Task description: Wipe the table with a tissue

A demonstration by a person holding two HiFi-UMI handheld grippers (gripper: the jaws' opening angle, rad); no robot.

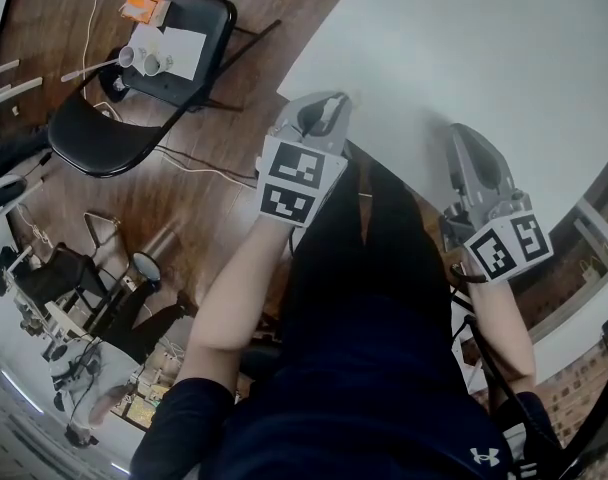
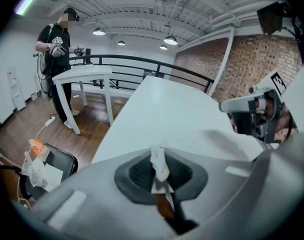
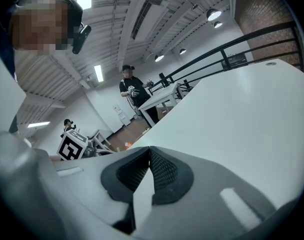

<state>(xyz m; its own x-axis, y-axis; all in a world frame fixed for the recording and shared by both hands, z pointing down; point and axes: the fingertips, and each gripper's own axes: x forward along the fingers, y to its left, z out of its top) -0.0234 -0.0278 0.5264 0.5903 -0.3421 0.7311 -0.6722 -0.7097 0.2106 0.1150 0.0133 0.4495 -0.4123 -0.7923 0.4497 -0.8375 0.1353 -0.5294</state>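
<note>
In the left gripper view my left gripper (image 2: 160, 160) is shut on a small crumpled white tissue (image 2: 158, 165) that sticks up between the jaws. The head view shows this gripper (image 1: 327, 104) at the near left edge of the white table (image 1: 464, 48), just above its surface. My right gripper (image 1: 468, 140) hovers over the table further right. Its jaws (image 3: 148, 151) are shut tip to tip with nothing held. From the left gripper view the right gripper (image 2: 256, 115) appears at the right, above the tabletop (image 2: 167, 109).
A black folding chair (image 1: 179, 43) with cups, paper and an orange item stands on the wooden floor to the left, with a second chair (image 1: 99, 133) and a cable beside it. Another white table (image 2: 84, 75) and a standing person (image 2: 55, 49) are beyond, by a railing.
</note>
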